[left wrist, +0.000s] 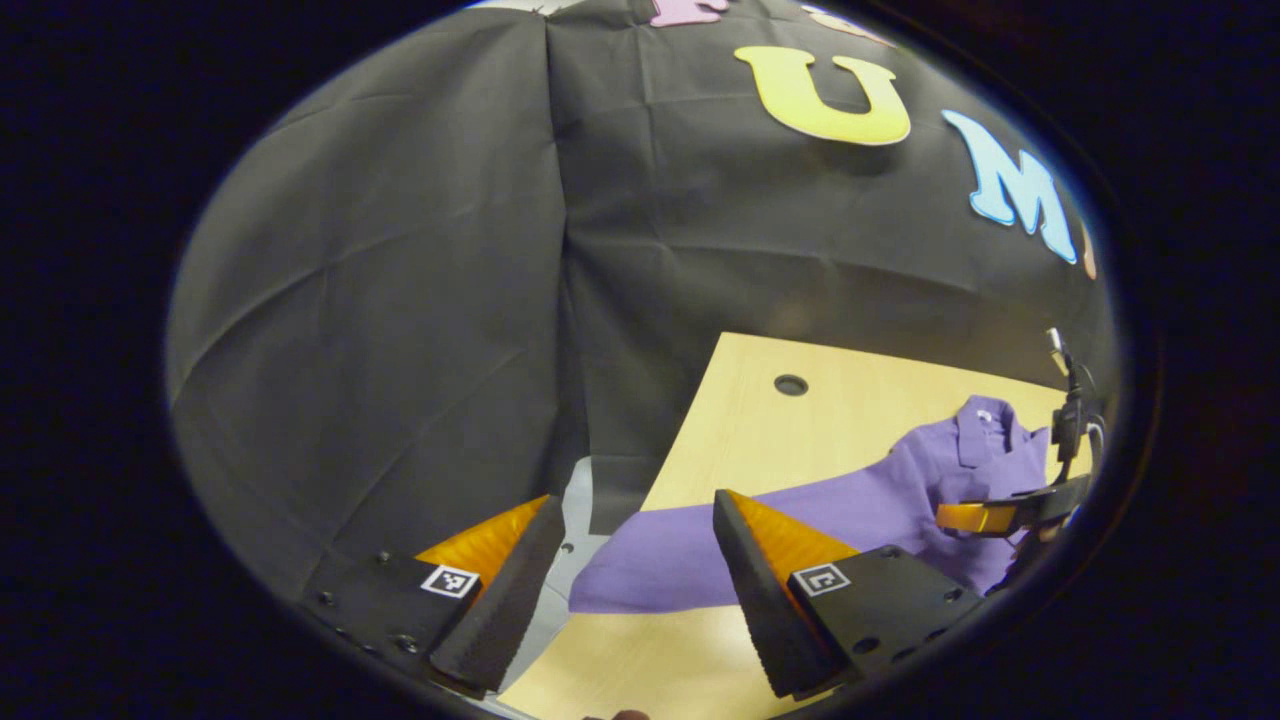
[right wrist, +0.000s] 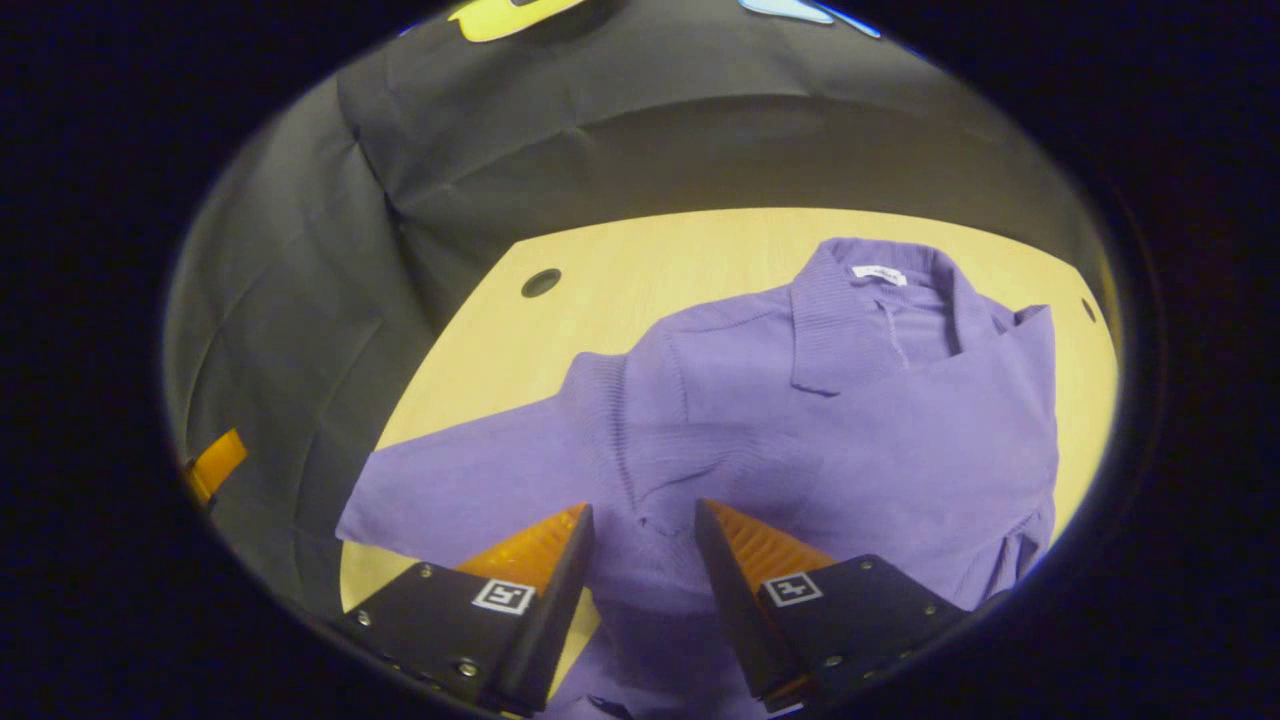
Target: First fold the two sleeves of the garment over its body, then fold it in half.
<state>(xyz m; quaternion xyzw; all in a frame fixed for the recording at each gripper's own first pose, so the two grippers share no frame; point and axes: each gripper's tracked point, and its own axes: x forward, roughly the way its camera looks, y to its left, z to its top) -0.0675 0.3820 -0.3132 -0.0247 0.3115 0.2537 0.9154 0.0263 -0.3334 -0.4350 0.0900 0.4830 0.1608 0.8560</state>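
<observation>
Left gripper view: left gripper [left wrist: 630,560] spread wide, holding nothing, above sleeve [left wrist: 660,555] end at table [left wrist: 800,420] edge. Right gripper view: right gripper [right wrist: 645,555] parted, empty (sweater [right wrist: 800,420] flat on table, collar far side), hovering over its chest.

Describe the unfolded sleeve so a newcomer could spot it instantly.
Start at the light wooden table against the black cloth wall, where a purple collared garment lies. From its shoulder, one long sleeve stretches flat out toward the table's edge on the side with the round hole. Unlike the other side, already folded over the body, it lies fully extended.
</observation>
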